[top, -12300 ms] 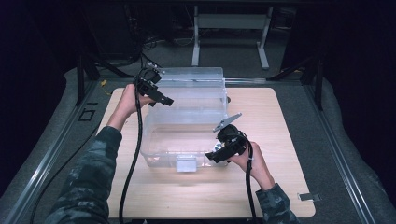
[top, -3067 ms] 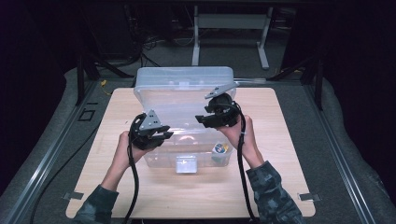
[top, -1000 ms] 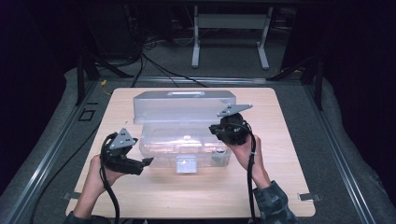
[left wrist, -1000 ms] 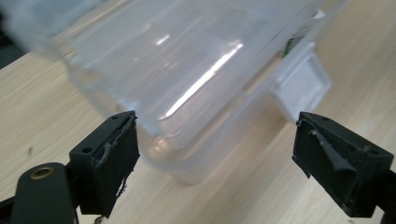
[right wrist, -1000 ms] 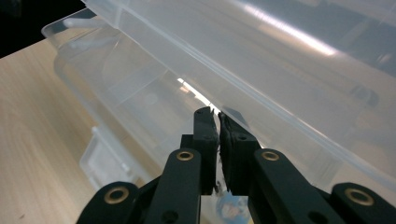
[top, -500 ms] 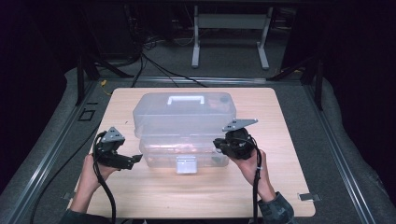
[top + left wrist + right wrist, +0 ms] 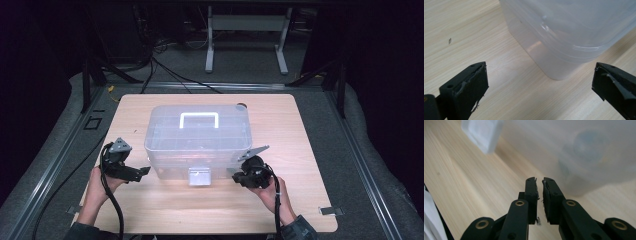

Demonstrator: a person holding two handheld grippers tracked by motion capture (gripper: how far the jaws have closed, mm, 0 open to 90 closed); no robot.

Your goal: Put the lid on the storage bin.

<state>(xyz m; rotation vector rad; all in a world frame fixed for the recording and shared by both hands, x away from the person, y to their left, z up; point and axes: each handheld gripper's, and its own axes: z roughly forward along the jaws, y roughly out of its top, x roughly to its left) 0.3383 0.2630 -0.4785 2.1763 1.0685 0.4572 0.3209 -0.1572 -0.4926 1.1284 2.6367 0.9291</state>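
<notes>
Two tongs have dropped beside our closed box [image 7: 198,136]: left tongs [image 7: 144,171] just spread wide, empty; right tongs [image 7: 236,175] nearly pressed together. Latching seems next.

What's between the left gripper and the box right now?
Nothing visible. The left gripper, jaws wide open, faces the near corner of the box across bare table, and nothing lies in the gap.
</notes>
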